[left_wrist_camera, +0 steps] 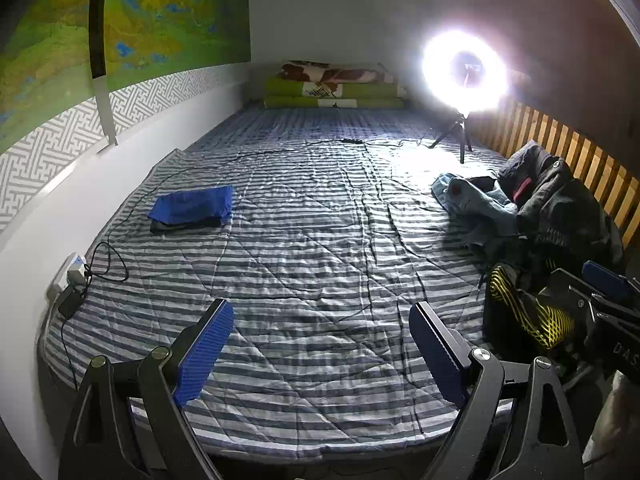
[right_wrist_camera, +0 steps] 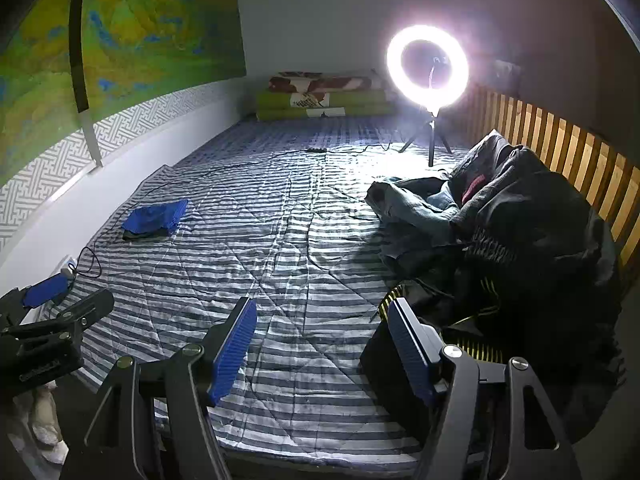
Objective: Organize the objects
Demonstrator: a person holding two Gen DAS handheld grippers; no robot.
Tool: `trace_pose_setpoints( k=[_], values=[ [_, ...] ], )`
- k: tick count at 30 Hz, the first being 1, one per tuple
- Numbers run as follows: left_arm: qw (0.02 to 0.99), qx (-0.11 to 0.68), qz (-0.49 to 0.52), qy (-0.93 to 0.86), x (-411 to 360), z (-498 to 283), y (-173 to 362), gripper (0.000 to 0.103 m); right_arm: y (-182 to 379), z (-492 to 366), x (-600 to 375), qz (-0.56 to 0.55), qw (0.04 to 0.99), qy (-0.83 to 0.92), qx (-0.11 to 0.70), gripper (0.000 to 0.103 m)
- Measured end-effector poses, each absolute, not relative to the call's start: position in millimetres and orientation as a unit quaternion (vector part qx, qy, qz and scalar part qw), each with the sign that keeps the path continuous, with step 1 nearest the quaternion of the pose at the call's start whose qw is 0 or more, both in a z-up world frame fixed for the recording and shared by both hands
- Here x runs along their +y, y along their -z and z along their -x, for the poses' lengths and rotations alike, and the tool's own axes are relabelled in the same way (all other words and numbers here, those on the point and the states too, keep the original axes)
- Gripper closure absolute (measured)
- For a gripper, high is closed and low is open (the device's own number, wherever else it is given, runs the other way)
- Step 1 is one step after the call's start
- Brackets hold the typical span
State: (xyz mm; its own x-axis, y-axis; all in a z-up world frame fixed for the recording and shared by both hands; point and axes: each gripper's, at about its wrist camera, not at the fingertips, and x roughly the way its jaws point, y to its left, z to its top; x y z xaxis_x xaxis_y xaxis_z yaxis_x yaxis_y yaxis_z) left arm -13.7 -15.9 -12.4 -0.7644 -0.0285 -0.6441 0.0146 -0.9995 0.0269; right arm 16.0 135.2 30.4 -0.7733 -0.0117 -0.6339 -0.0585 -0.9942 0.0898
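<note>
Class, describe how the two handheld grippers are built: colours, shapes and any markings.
Both the left gripper and the right gripper have black angular link arms with silver pivot bolts, and flat jaws faced with ribbed blue pads. White lettering marks the right gripper's body, only partly readable.

White letters "DAS" on the black body of the right gripper [left_wrist_camera: 612, 300], cut off at the frame edge, other marks too blurred to read

Two wrist views, side by side at bed's foot, angled down, sharing striped bed [left_wrist_camera: 320, 240], ring light [right_wrist_camera: 427, 65]
</note>
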Motion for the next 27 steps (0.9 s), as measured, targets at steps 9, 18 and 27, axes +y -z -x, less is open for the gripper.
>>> trace_pose_setpoints(
  k=[9, 18, 27],
  values=[
    [0.012, -0.006, -0.345, 0.939, -19, 13, 10, 0.011, -32, -17, 142, 0.336, 0.016, -0.940, 0.058, 0.039],
    [0.015, -0.007, -0.344, 0.939, -19, 10, 10, 0.011, -33, -23, 144, 0.333, 0.012, -0.941, 0.060, 0.039],
    [0.017, -0.009, -0.341, 0.940, -13, 3, 7, 0.011, -38, -29, 146, 0.328, 0.011, -0.943, 0.060, 0.039]
  ],
)
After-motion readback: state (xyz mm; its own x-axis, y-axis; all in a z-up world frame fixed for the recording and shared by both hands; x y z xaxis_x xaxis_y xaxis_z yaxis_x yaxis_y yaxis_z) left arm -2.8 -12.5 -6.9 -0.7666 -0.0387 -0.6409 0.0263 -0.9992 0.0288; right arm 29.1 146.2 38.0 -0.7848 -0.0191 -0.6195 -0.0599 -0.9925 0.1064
